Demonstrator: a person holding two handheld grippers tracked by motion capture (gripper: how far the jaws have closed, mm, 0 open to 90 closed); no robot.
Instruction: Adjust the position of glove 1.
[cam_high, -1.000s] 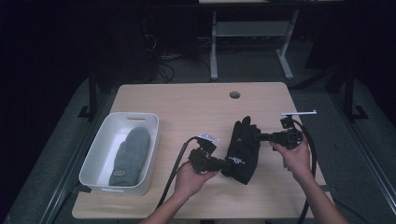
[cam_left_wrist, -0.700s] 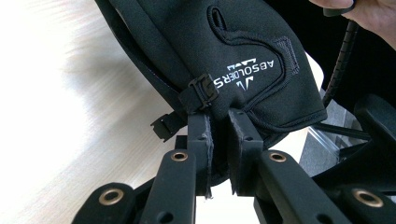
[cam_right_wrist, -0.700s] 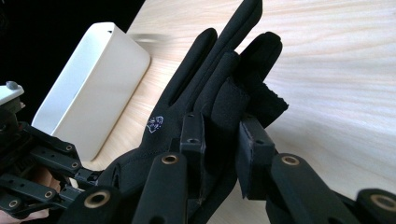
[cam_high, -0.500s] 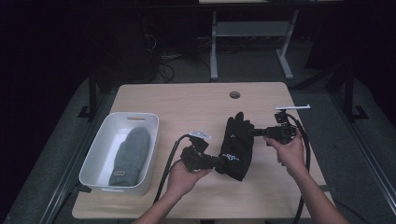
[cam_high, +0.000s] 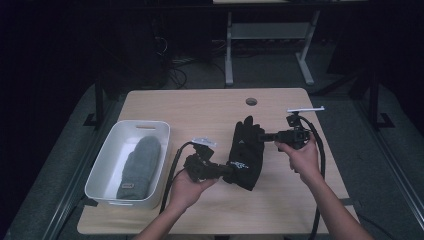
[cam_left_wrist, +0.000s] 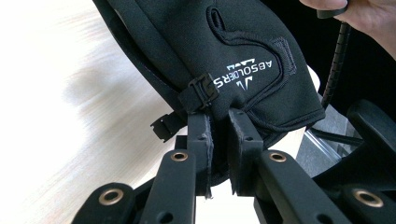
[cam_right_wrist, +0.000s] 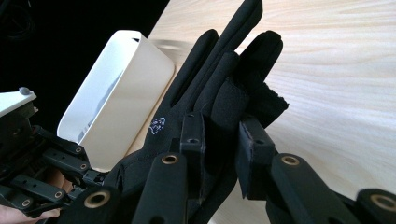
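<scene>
My left tool (cam_high: 227, 170) and right tool (cam_high: 261, 136) pinch the black fabric glove (cam_high: 246, 150); next, leftward into the white plastic bin (cam_high: 100, 172).

Both forearms are showing bare in the high view, with no sleeves reaching the wrists. The left gripper (cam_high: 227, 169) is showing as a black, blocky body with a pale grey three-cornered plate sitting on top, and a thick black cable is looping away from it. The right gripper (cam_high: 263, 136) is wearing the same kind of grey plate above its black body, and its black cable is arching behind the hand. Up close in the gripper views, flat black link arms are carrying brass-coloured rivets at their joints, and the jaws are ending in rectangular black pads with small screw holes in their faces.
</scene>
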